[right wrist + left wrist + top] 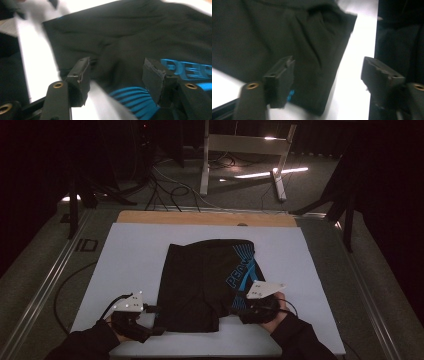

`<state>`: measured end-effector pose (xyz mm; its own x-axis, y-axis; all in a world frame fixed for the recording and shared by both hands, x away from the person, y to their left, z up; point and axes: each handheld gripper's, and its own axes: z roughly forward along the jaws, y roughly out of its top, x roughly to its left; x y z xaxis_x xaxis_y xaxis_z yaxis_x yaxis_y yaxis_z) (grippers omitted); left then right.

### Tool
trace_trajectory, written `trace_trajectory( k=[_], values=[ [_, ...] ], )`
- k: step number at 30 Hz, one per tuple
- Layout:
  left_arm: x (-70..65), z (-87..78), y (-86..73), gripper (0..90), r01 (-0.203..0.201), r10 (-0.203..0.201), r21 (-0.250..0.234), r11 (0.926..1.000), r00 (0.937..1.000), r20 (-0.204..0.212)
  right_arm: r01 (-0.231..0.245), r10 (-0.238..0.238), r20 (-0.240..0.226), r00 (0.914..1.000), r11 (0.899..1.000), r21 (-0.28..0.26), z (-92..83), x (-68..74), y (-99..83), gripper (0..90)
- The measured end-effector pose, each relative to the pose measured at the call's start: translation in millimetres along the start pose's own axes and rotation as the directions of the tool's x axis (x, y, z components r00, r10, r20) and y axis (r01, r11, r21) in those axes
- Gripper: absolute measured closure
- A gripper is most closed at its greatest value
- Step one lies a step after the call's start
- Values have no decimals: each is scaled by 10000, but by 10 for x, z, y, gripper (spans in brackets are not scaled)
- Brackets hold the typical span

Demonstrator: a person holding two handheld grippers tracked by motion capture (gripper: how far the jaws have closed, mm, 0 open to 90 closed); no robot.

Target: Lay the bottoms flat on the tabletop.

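Black shorts [200, 280] with a blue print on the right leg lie flat on a white board [130, 255]. My left gripper [152, 320] is at the shorts' near left corner, held by a hand in a dark sleeve. In the left gripper view it [328, 65] stands open, with the corner of the shorts [274, 32] between and beyond the jaws. My right gripper [237, 311] is at the near hem of the right leg. It [116, 65] is open too, with the black cloth [125, 32] and blue stripes [130, 96] between the jaws.
The board rests on a wooden tabletop [200, 217] flanked by metal rails. Behind the table stand a white frame [240, 145] and loose cables [165, 185] on the floor. Bare board lies on both sides of the shorts.
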<state>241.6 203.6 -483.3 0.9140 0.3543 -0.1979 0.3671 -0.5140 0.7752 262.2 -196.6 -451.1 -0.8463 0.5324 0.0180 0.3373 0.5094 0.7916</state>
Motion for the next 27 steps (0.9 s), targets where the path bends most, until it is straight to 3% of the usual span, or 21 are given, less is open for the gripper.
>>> trace_trajectory(
  k=[3, 7, 10, 16, 23, 24, 27],
  values=[
    [-26, 12, 102, 167, -13, 11, -308, 9995, 10000, -64, -144, 147, 647, 9978, 9999, -50, -99, -125, -41, 471],
    [-76, 111, 276, 157, -154, 164, -661, 9977, 9997, 156, -399, 390, 981, 9944, 9992, 72, -183, -224, -156, 478],
    [-92, 198, 388, 163, -333, 347, -660, 9973, 9992, 208, -561, 545, 1181, 9915, 9984, 97, -235, -279, -251, 477],
    [-104, 421, 588, 215, -658, 675, -617, 9959, 9974, 258, -970, 913, 1916, 9772, 9951, 208, -308, -449, -404, 469],
    [-134, 690, 750, 252, -945, 972, -441, 9946, 9932, 644, -1486, 1408, 2151, 9664, 9887, 202, -329, -611, -526, 441],
    [-143, 770, 790, 258, -1055, 1083, -419, 9935, 9914, 739, -1867, 1759, 2106, 9616, 9819, 324, -326, -653, -575, 447],
    [-149, 846, 824, 330, -1118, 1146, -357, 9931, 9894, 888, -2074, 1933, 2128, 9578, 9772, 456, -317, -693, -628, 450]
  ],
)
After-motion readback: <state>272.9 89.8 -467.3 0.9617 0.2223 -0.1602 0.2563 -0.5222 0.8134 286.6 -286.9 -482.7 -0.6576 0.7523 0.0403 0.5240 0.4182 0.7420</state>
